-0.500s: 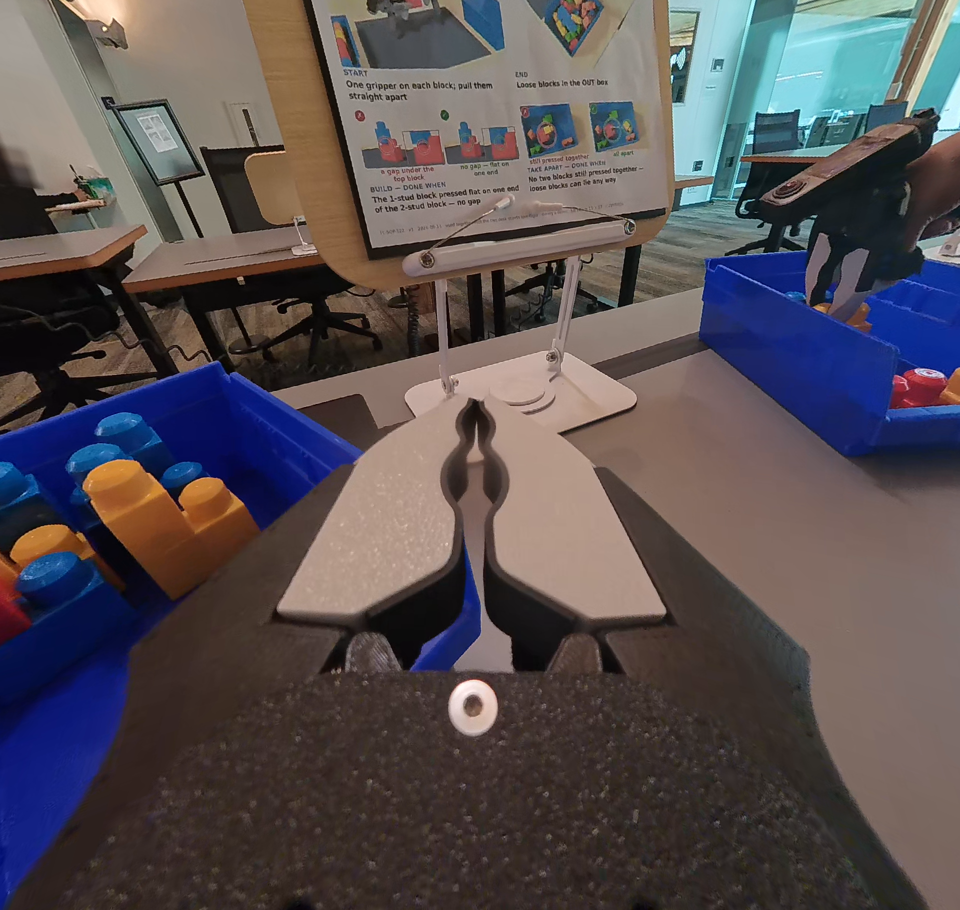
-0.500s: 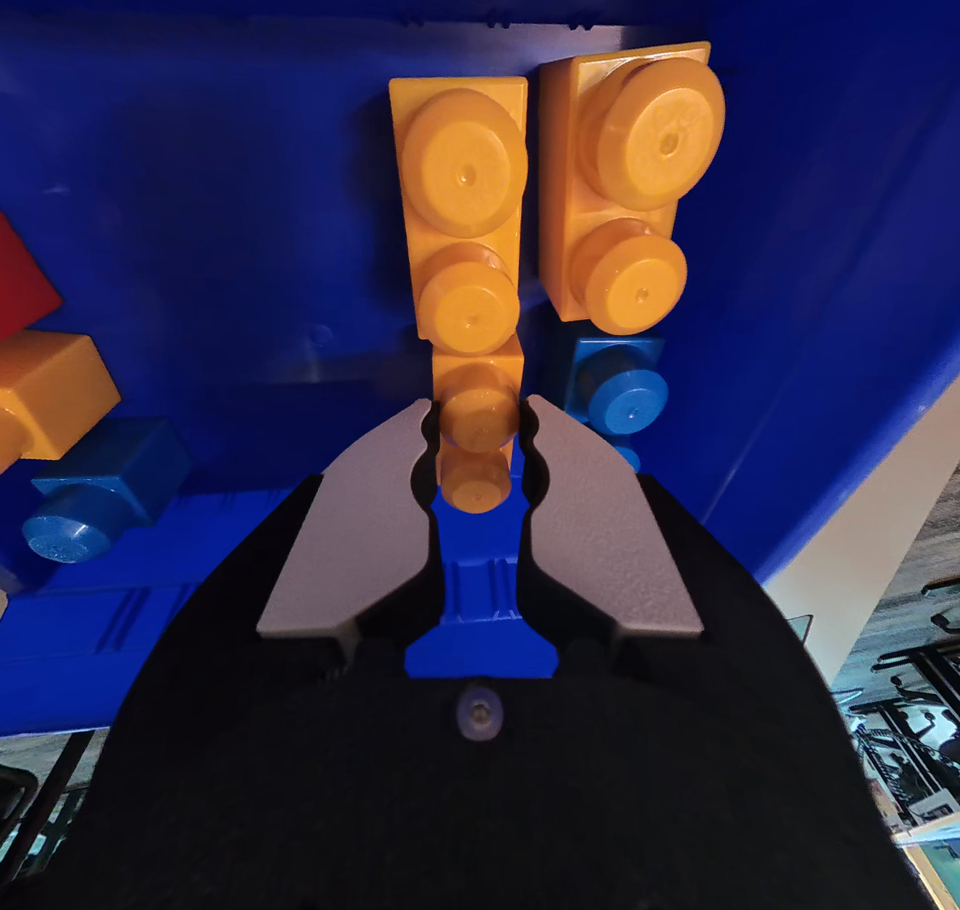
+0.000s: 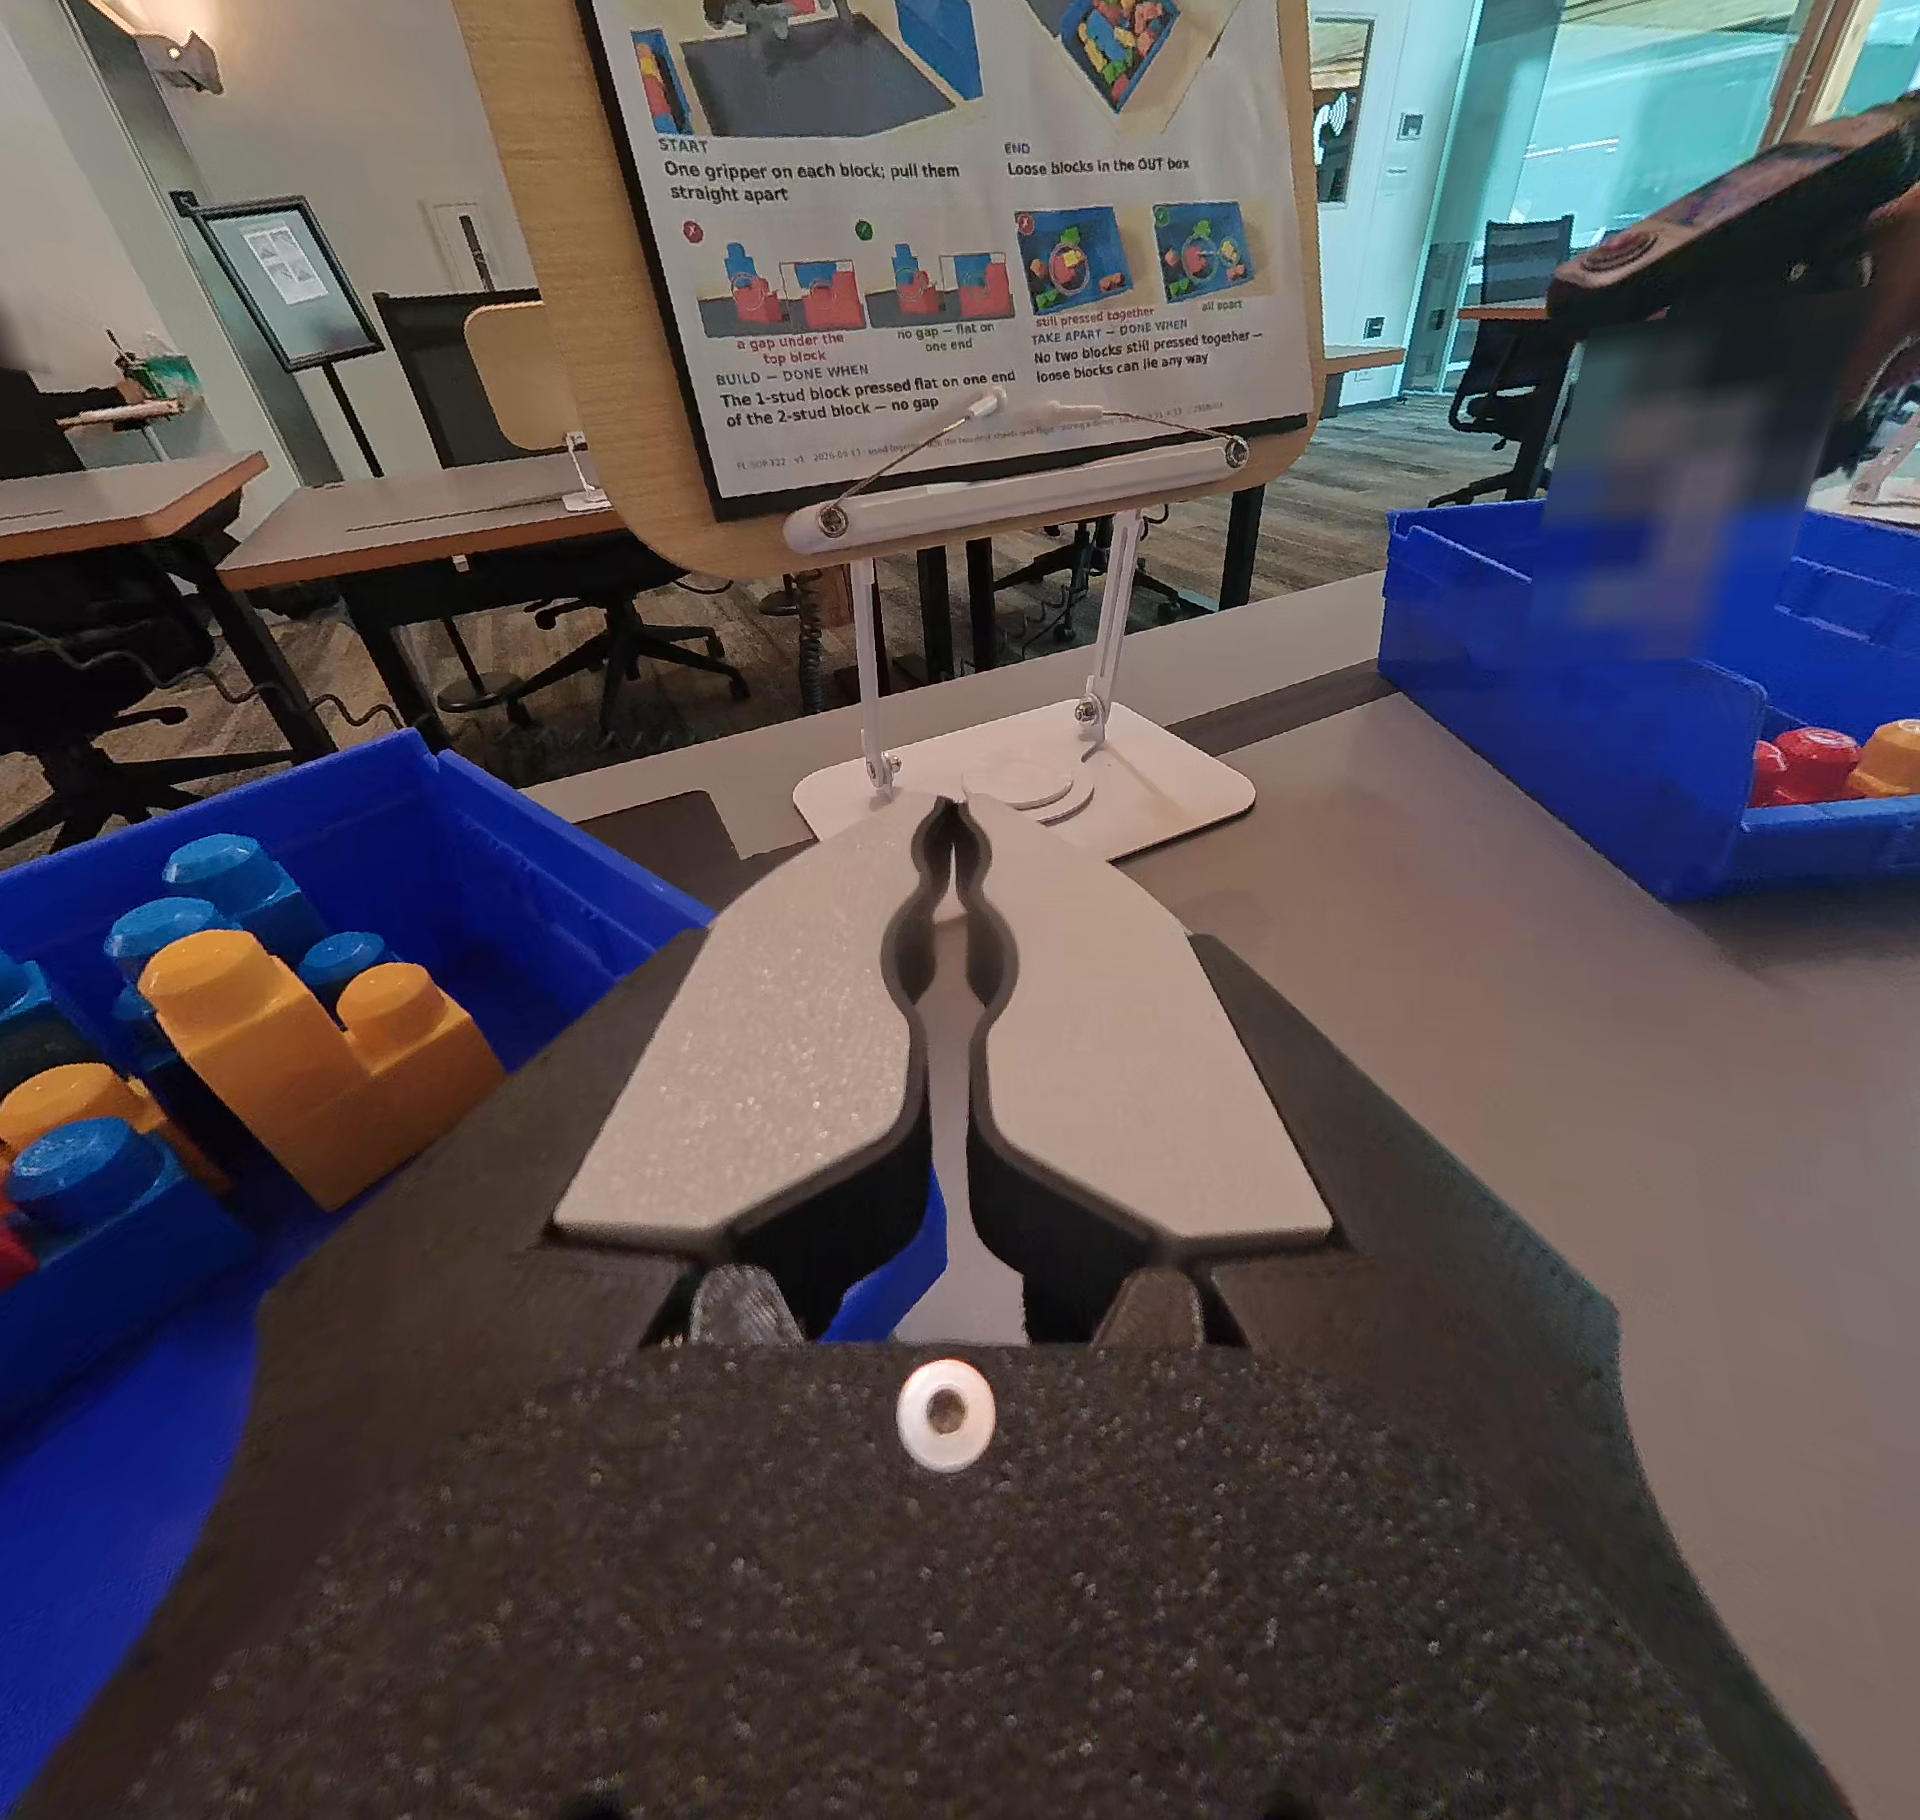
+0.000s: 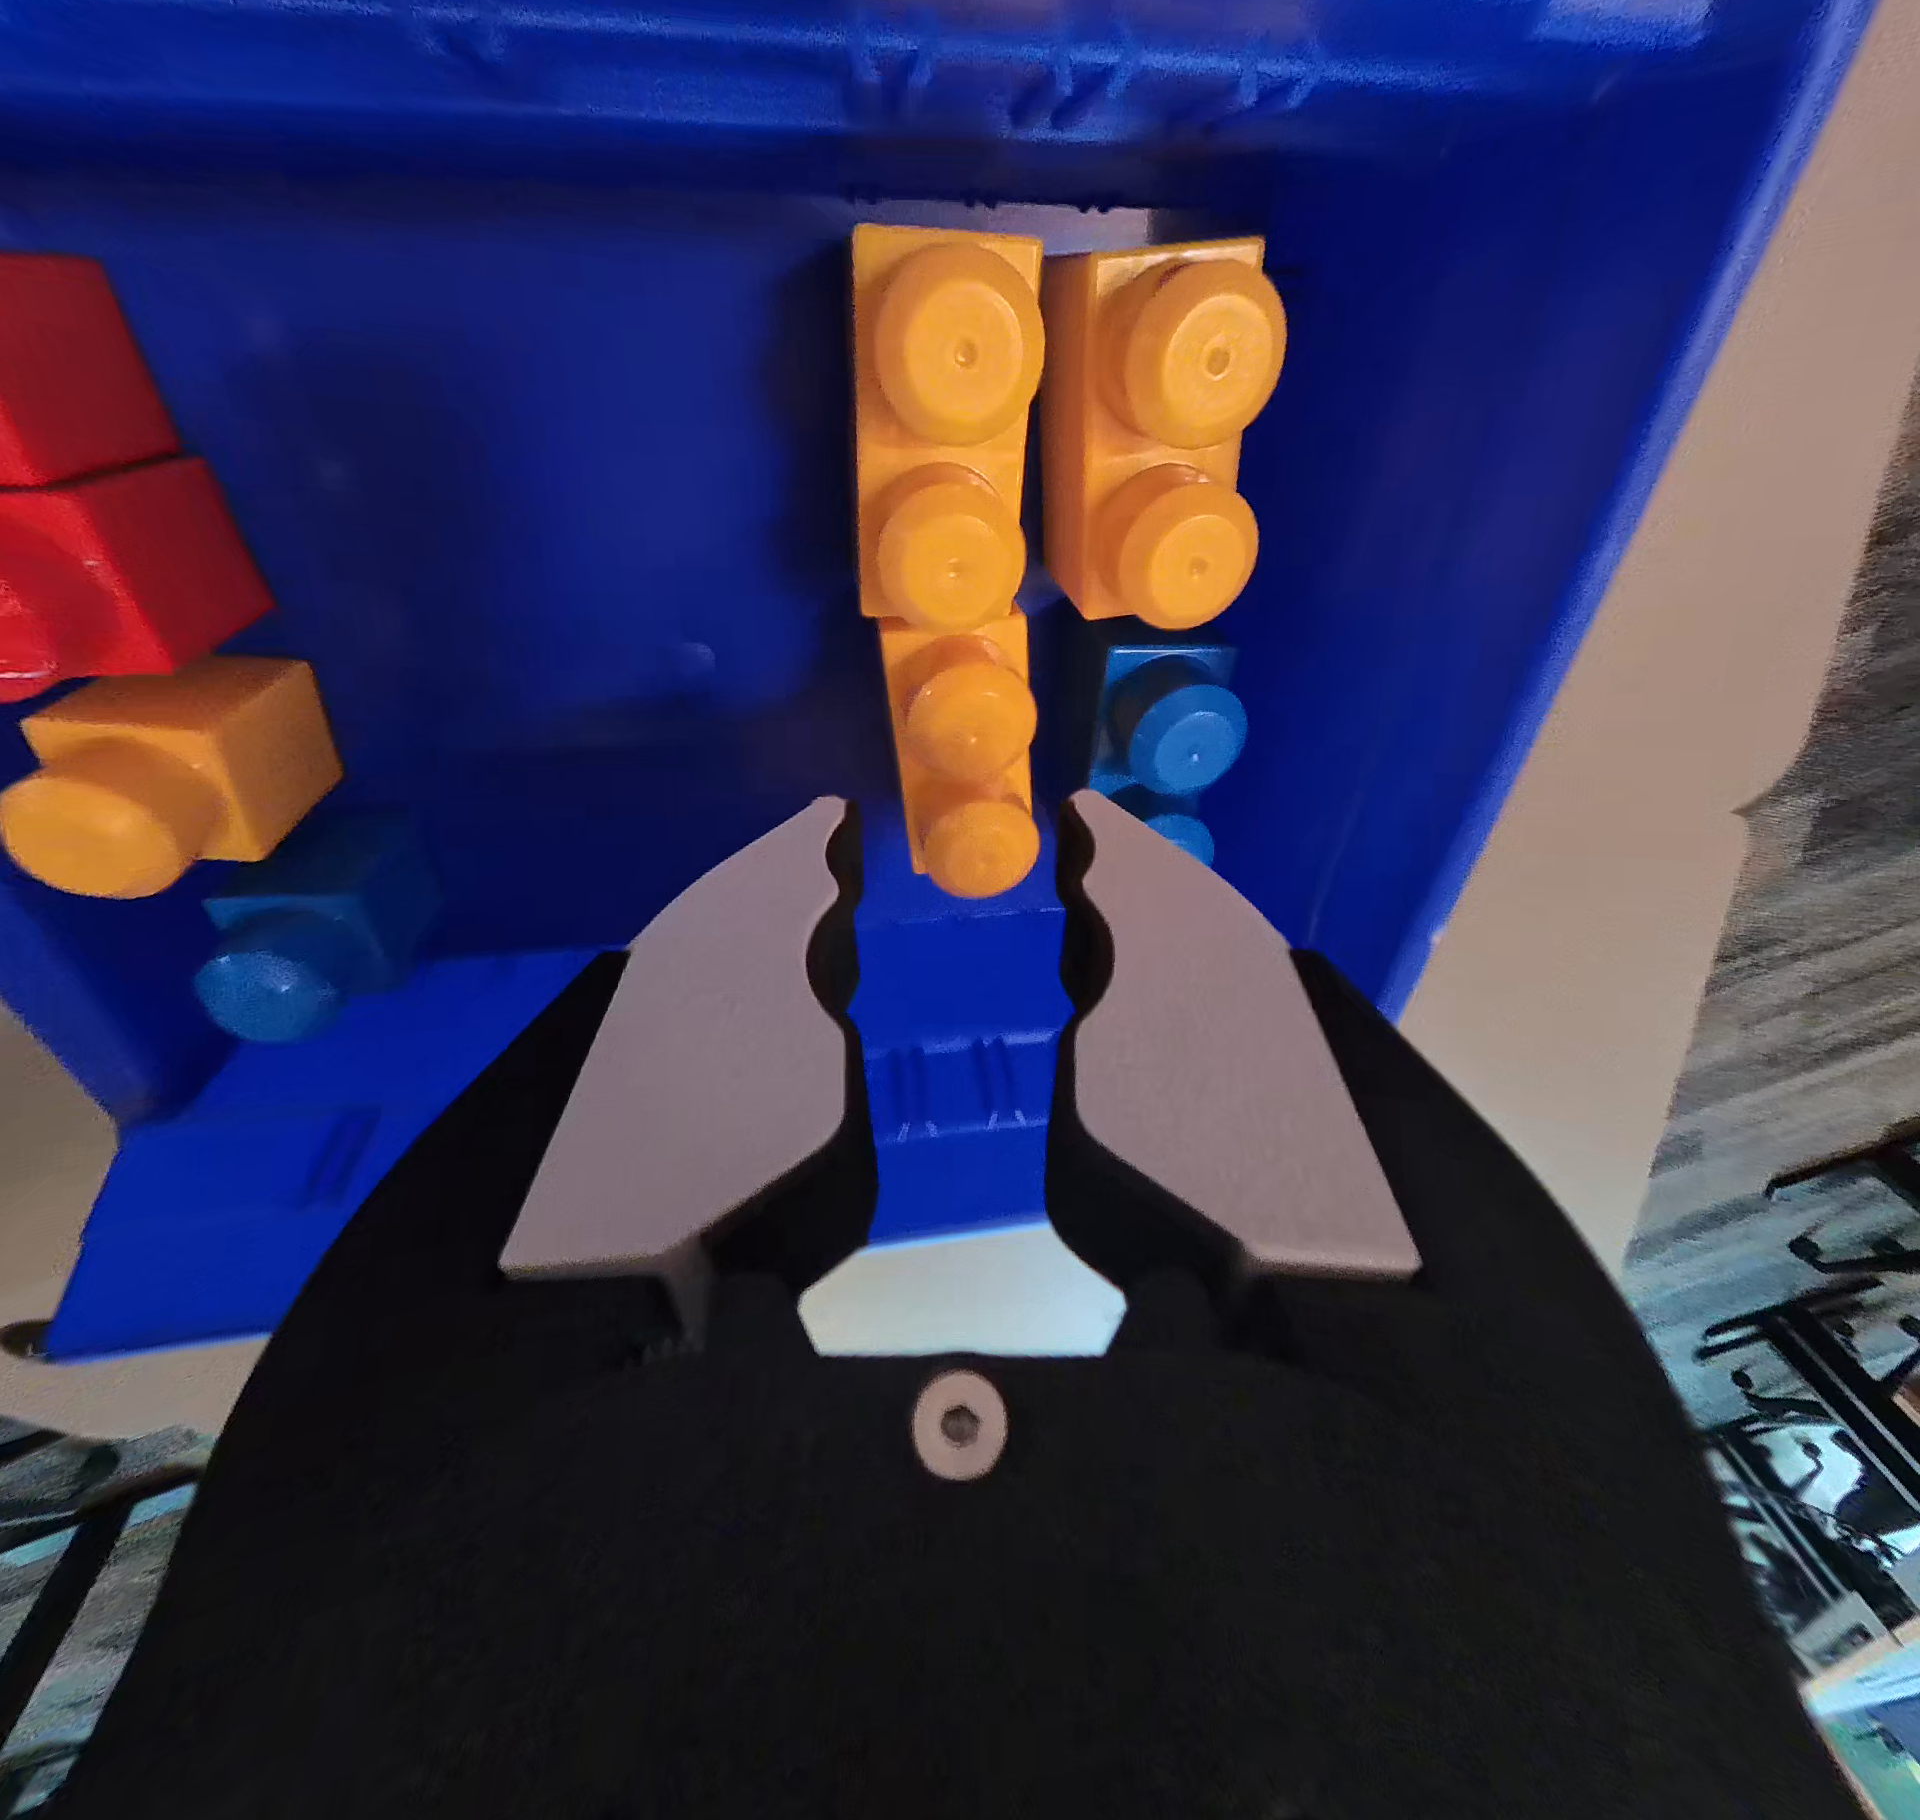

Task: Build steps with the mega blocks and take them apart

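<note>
My right gripper is open and empty. It hangs over the right blue bin, with its fingertips on either side of an orange two-stud block lying below, apart from it. Two more orange two-stud blocks and a blue block lie beside it. My left gripper is shut and empty above the grey table. Beside it is the left blue bin, which holds an orange step and blue blocks. The right gripper also shows in the left wrist view, partly under a blurred patch.
Red blocks, an orange one-stud block and a blue one lie at the right bin's left side. An instruction board on a white stand stands at the table's back. The right bin is at the table's right. My hands' fingertips stand some 50 cm from each other.
My right gripper has opened wider and drawn back up from the bin; the orange block stays lying in it. My left gripper has not moved.
</note>
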Motion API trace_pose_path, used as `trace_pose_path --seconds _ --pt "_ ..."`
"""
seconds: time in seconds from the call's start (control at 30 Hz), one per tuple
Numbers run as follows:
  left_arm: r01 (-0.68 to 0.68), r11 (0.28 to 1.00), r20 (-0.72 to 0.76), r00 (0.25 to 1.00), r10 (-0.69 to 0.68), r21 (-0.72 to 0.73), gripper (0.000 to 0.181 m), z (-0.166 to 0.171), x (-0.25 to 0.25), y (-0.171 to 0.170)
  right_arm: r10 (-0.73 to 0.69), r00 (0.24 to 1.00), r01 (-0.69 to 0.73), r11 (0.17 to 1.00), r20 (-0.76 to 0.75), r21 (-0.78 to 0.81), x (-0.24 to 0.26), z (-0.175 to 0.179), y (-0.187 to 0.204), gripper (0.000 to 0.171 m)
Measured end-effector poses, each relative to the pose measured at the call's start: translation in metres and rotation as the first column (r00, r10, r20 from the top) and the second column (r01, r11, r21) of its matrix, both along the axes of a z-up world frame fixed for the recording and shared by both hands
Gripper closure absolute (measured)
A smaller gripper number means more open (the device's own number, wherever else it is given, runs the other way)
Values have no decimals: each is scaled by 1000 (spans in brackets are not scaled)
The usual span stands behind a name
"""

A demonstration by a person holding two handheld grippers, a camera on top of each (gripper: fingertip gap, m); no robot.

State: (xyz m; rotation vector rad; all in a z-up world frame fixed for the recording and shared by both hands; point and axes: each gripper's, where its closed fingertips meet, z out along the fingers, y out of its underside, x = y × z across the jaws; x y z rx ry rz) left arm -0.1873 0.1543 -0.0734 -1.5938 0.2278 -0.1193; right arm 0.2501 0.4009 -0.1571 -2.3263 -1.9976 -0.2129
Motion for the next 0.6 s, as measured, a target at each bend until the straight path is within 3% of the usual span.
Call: trace_pose_path --seconds 0.33,0.6 --pt "20 999 4 1000 -20 25 181 10 6 -6 92 994 -82 985 -65 152 -29 74 -40 128" --pt "39 998 14 999 -39 47 181 18 9 -11 205 911 -52 917 -356 395 -97 132 -81 123"
